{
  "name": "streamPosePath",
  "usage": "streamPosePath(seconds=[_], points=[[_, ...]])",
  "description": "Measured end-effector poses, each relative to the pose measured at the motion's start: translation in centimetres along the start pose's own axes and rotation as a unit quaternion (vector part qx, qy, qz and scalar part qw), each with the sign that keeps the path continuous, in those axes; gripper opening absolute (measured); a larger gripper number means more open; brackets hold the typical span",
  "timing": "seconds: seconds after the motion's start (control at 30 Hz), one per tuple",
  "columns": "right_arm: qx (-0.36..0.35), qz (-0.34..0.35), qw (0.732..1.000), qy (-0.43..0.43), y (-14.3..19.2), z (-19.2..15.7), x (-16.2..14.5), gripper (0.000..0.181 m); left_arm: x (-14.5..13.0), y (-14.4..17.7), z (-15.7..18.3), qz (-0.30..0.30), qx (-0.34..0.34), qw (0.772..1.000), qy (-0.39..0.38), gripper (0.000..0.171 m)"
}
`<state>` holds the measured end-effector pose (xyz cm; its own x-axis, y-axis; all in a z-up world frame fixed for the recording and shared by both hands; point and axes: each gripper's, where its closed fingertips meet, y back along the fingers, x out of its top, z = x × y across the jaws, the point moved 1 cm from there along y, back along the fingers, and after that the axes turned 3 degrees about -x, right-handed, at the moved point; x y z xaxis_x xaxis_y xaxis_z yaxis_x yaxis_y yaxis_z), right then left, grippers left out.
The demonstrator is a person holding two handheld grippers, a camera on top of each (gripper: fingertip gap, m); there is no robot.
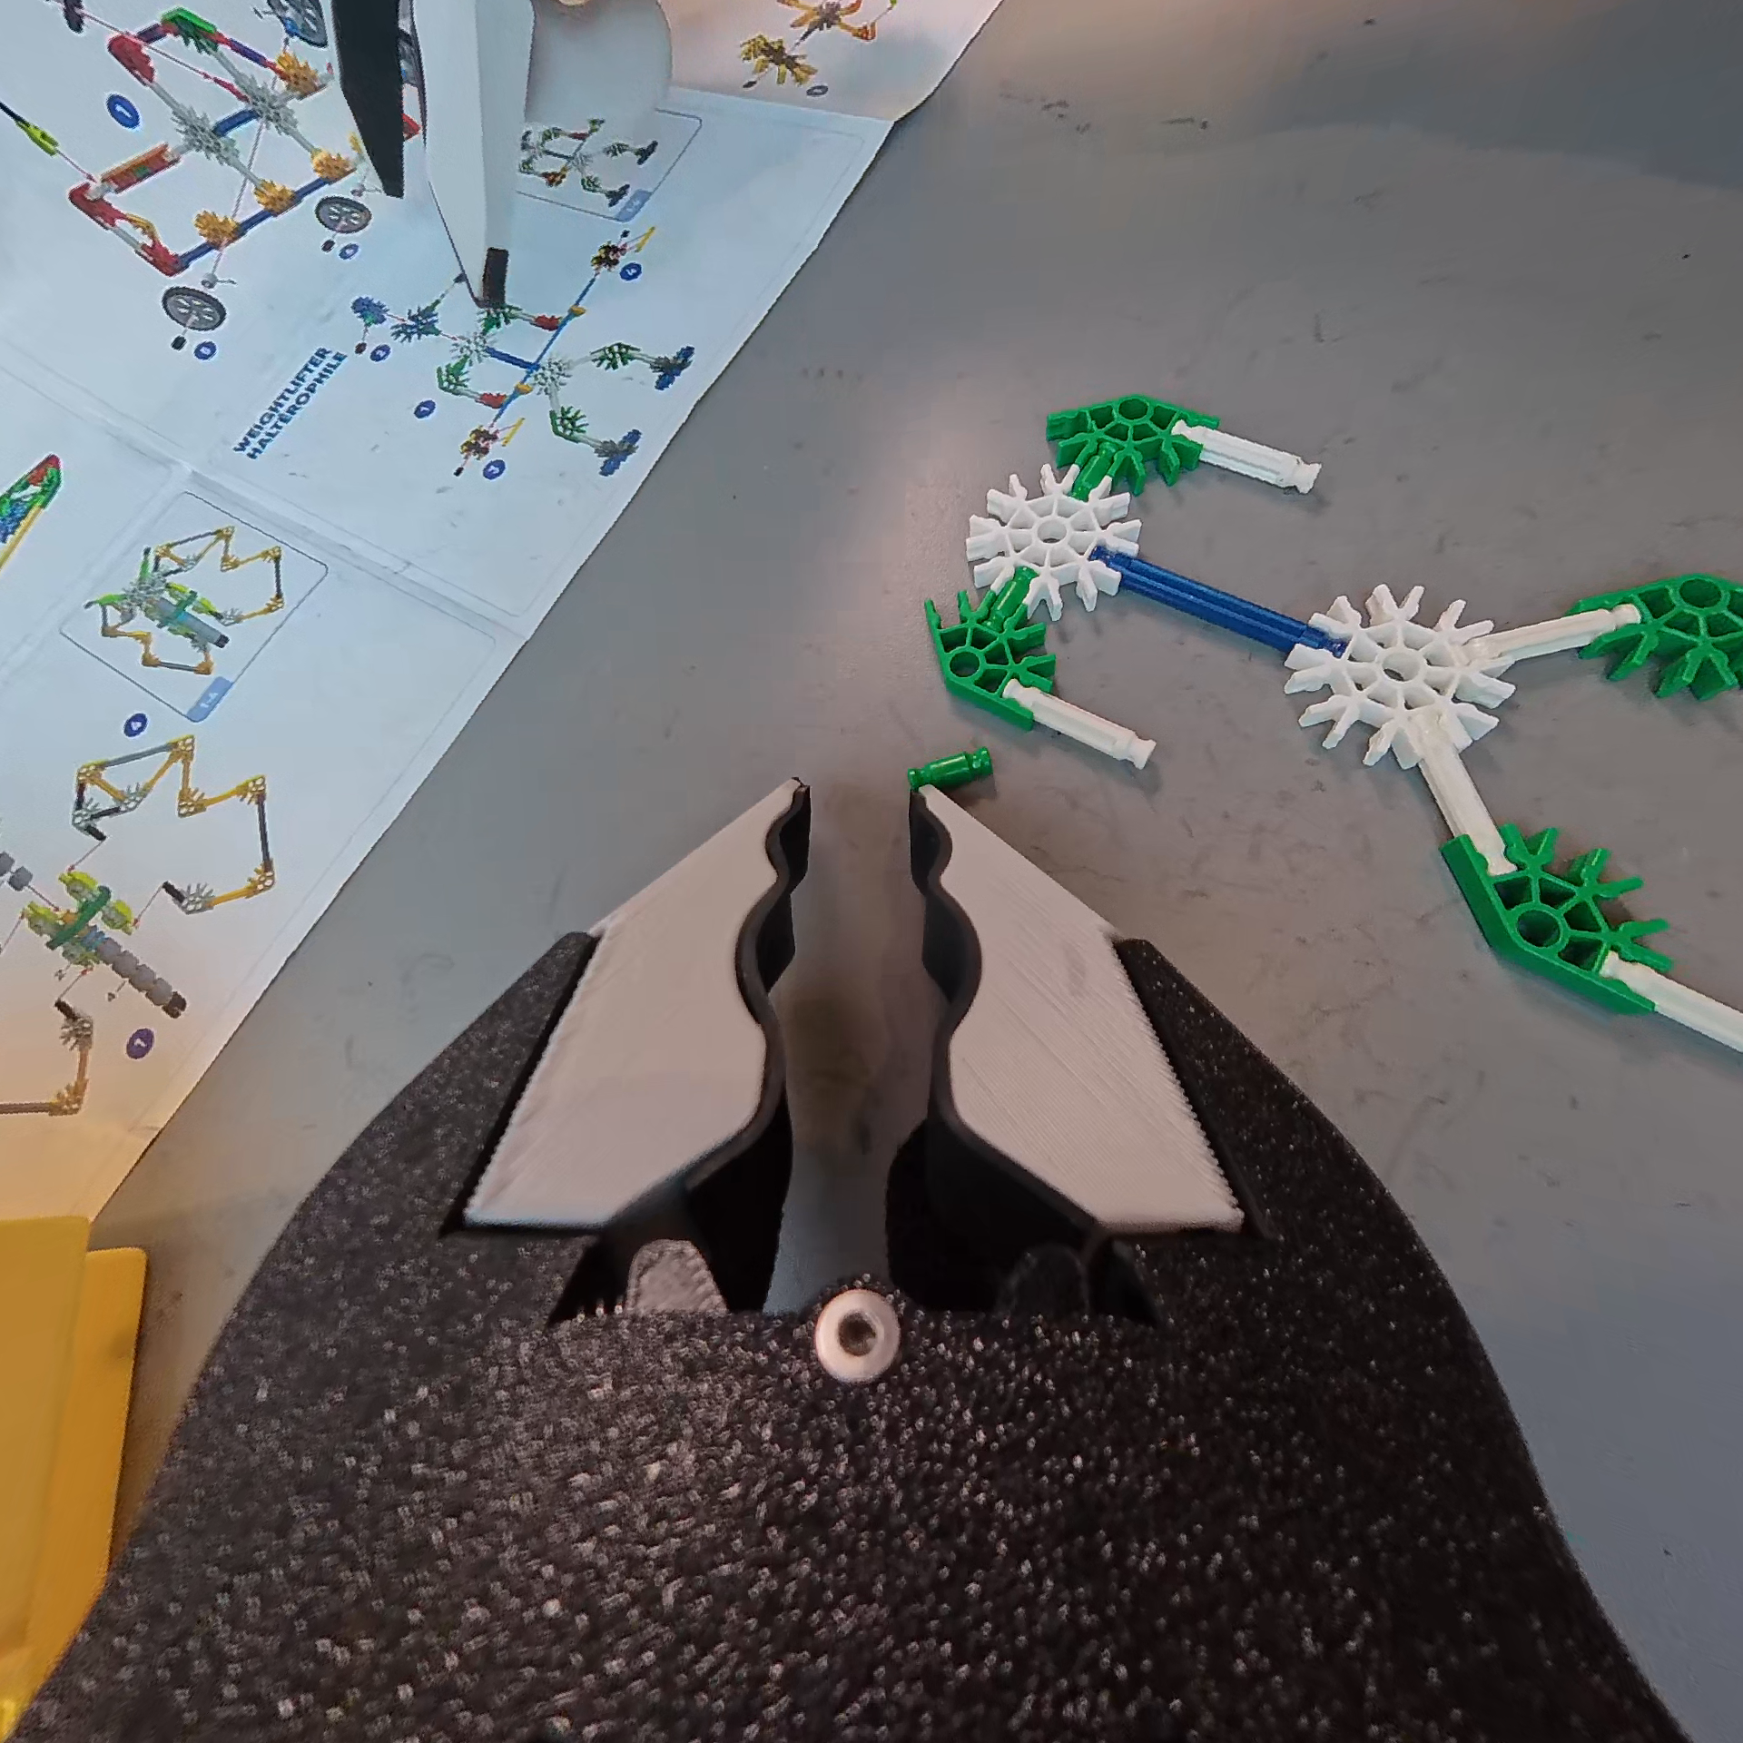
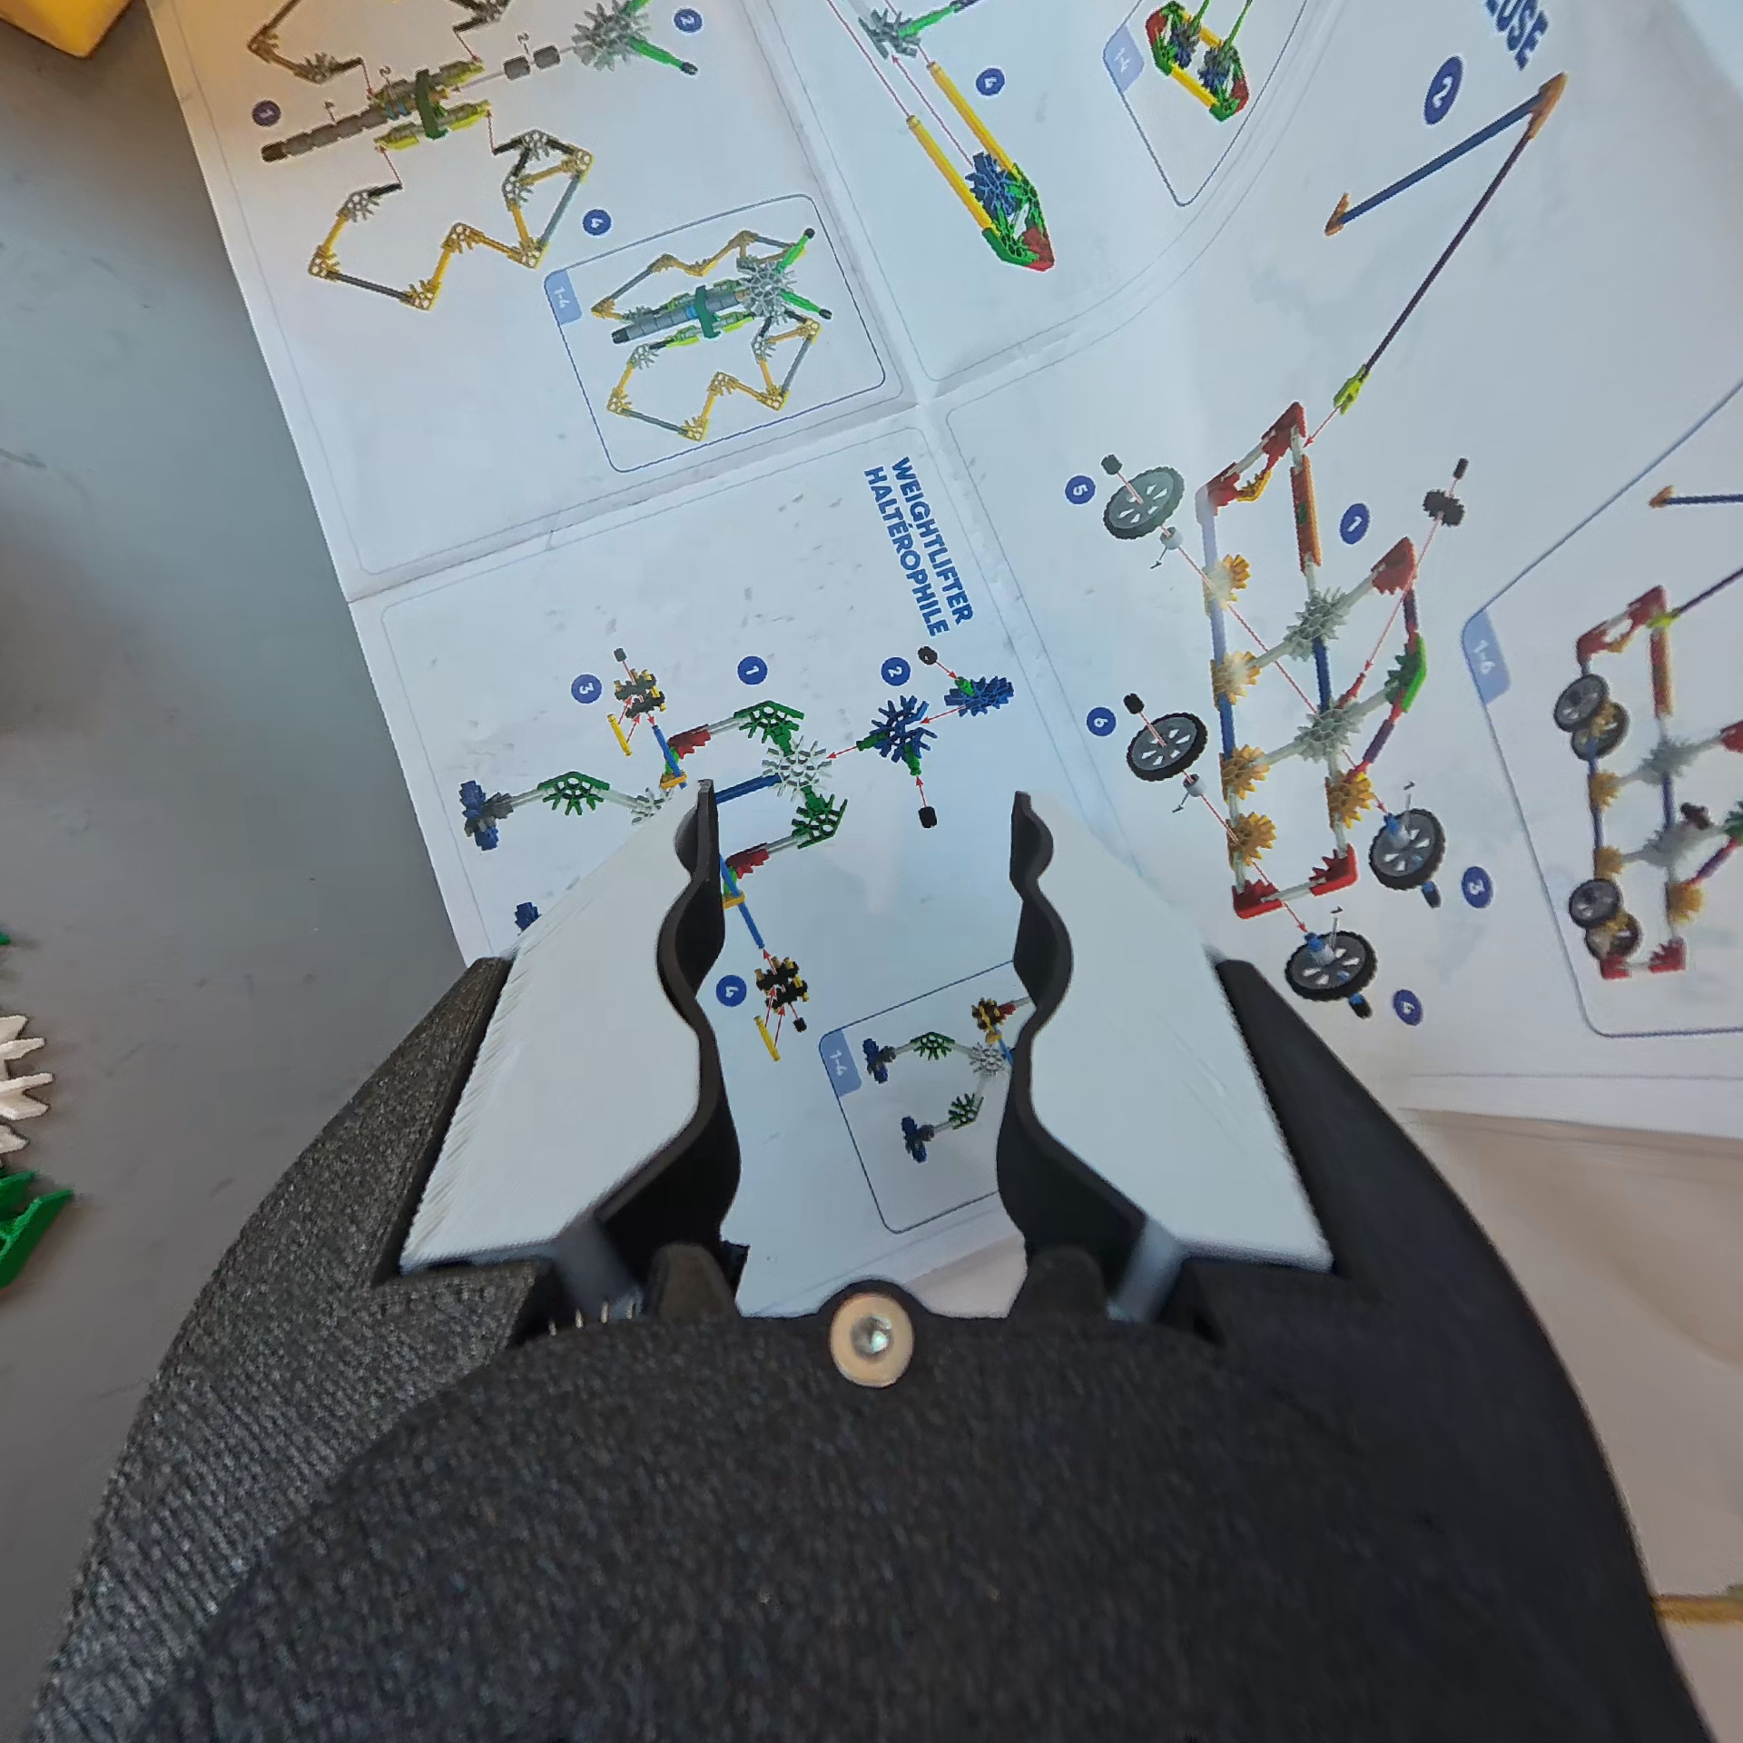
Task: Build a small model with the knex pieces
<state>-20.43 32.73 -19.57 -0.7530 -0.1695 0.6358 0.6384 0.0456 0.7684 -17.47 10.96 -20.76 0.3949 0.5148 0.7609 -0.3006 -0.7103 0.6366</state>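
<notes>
Leftmost in the left wrist view, we see a yellow box [image 1: 57, 1415] at the picture's edge, and beside it a printed instruction sheet [image 1: 283, 566] lying flat on the grey bench [image 1: 1226, 236], its long edge running diagonally up to the right.

Our left gripper [image 1: 854, 797] hovers over bare bench just right of that sheet. Its jaws stand a little apart with nothing between them, so it is released and empty. A short green rod [image 1: 948, 769] lies just off the tip of the right-hand finger; we cannot tell whether they touch. Its long axis runs nearly level across the picture, the right end slightly higher.

Further right lies a flat built piece: a white snowflake connector [image 1: 1052, 542] joined by a blue rod [image 1: 1217, 604] to a second white connector [image 1: 1396, 674]. The blue rod slopes down to the right. Green fan-shaped connectors [image 1: 1127, 439] and white rods branch off both hubs, and everything lies flat on the bench.

In the right wrist view, white and green pieces [image 2: 19, 1085] peek in at the left edge. Our right gripper [image 2: 863, 802] hangs above the sheet [image 2: 755, 528], jaws spread wide and holding nothing, the printed diagrams showing through the gap. At the far right edge, low down, we see a thin yellow rod [image 2: 1698, 1603] lying roughly level.
</notes>
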Motion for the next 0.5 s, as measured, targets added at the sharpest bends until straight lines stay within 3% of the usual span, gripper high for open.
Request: streamPosePath(seconds=[0.5], points=[[-0.049,0.132,0.986,-0.088,5.0,-5.4,-2.4,0.058,0.1,-0.1,0.0,0.0,0.003,1.0,-0.004,0.019]])
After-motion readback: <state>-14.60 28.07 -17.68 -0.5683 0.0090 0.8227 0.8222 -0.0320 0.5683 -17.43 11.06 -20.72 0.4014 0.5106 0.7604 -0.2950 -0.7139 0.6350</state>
